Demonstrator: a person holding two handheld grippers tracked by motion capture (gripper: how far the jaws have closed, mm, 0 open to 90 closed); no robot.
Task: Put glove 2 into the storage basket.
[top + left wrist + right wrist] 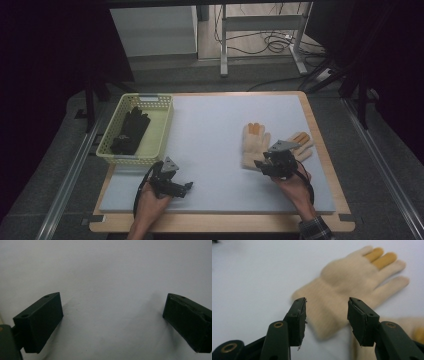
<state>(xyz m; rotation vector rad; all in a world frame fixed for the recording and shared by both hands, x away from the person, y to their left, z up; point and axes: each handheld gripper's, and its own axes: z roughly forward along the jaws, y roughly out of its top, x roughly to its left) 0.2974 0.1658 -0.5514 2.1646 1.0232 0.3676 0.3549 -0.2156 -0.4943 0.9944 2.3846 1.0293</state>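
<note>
Cream knitted glove: the cream knitted glove with orange fingertips [255, 142] lies flat on the pale grey foam mat [215, 135], right in front of the right gripper [263, 162].
High view, right gripper: held low over the mat, its jaws reach the glove's cuff end; a second cream knitted glove [301, 145] lies just off to its right, fingers fanned away from it.
High view, left gripper: the left gripper [186, 186] sits in the person's left hand [150, 200] above bare mat, well apart from both cream gloves.
High view, basket: a pale yellow-green plastic lattice basket [162, 130] stands beyond the left gripper and to its left, with a black fabric glove [131, 131] lying inside it.
Left gripper view: and here the left gripper [112, 307] has its two black jaws spread wide, with plain grey mat between them and nothing in its grasp.
Right gripper view: the right gripper [327, 308] is parted about halfway, and the glove's cuff [332, 312] lies between and just beyond the jaw tips, not clamped. The fingers point away, up and to the right, two of them orange. The second glove [409, 325] peeks in at the lower right, beside the right-hand jaw. It's blurred, so I cannot tell whether the jaws touch the wool.
</note>
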